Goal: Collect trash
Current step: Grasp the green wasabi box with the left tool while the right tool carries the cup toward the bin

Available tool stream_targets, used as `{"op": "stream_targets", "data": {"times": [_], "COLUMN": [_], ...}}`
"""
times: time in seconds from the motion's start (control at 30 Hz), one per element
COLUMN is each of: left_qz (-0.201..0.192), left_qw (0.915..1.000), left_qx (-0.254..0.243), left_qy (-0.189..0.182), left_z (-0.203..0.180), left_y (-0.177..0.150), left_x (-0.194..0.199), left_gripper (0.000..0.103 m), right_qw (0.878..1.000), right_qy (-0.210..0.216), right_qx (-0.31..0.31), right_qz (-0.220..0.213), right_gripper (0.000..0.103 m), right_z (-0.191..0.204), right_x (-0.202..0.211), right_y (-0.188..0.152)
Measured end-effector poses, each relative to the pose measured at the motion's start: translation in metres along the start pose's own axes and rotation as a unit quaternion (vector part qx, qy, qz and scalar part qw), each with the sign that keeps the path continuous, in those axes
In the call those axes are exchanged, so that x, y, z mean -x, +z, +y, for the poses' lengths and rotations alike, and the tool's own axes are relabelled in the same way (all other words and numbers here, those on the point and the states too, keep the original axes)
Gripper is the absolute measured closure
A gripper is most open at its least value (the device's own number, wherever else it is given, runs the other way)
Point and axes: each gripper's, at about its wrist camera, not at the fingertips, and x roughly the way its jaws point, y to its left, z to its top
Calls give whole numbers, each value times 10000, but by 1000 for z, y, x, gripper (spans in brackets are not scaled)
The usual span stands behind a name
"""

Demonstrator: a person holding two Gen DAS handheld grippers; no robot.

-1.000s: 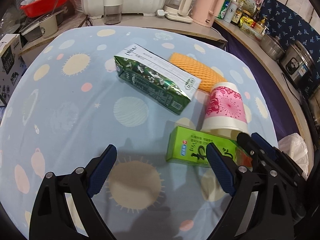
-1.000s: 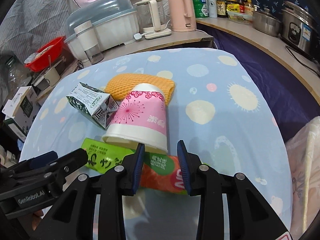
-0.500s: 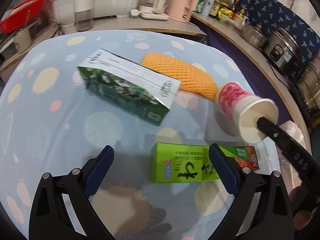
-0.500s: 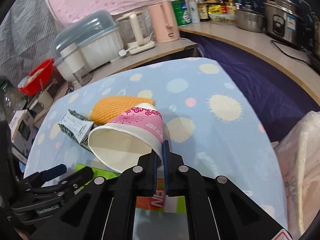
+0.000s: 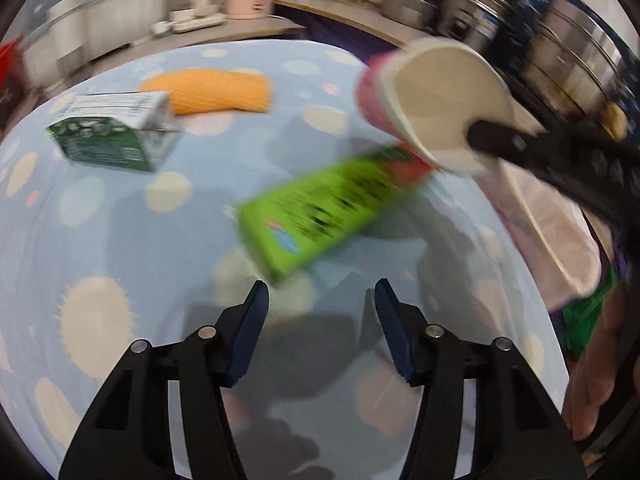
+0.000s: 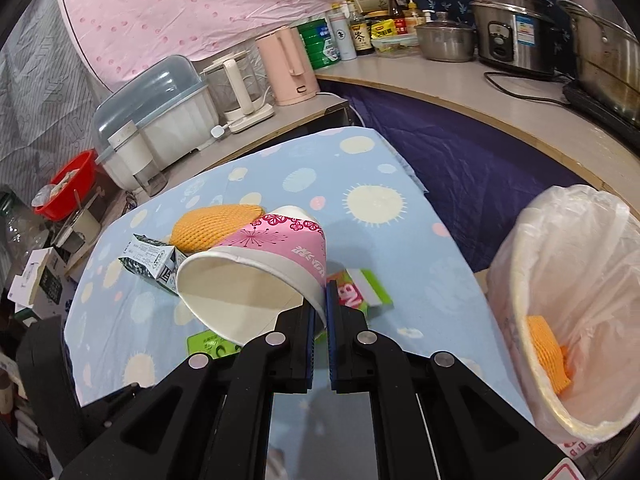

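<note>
My right gripper (image 6: 325,308) is shut on the rim of a pink flowered paper cup (image 6: 276,256) and holds it tilted above the table, mouth toward the camera. The left wrist view, blurred, shows that cup (image 5: 432,100) raised at the upper right. My left gripper (image 5: 322,320) hovers just short of the near end of a light green box (image 5: 320,212); its jaws are closing with nothing between them. A dark green carton (image 5: 116,136) and an orange foam net (image 5: 216,90) lie farther back on the spotted blue tablecloth (image 5: 100,248).
A bin lined with a white bag (image 6: 568,280) stands off the table's right edge with an orange net piece (image 6: 544,352) inside. Behind the table, a counter carries kettles (image 6: 290,68), a dish rack (image 6: 160,108) and cookers (image 6: 516,36). A red basin (image 6: 68,184) sits at the left.
My right gripper shut on the cup's rim and lifted it off the table toward the right. My left gripper swung toward the light green box and its jaws narrowed.
</note>
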Motion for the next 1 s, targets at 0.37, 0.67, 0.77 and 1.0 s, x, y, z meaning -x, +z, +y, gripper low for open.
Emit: {"op": "stream_targets", "data": {"times": [0.37, 0.67, 0.77, 1.0], "left_qz": [-602, -648, -568, -411], "left_qw": [9957, 9935, 9929, 9928], "left_qx": [-203, -752, -903, -1010], "left_qy": [675, 553, 530, 490], "left_z": [0, 7, -1, -17], "left_y": [23, 40, 38, 29], "left_x": [14, -17, -26, -31], "left_gripper": [25, 18, 23, 42], "right_qw": [9987, 9981, 9982, 9975], "right_qy": [-319, -326, -327, -341], "right_qx": [-389, -515, -507, -618], "right_qz": [-123, -48, -18, -72], "right_gripper": [98, 98, 98, 98], "right_z": [-57, -75, -76, -85], "right_x": [44, 44, 42, 48], "right_y": [-17, -24, -25, -27]}}
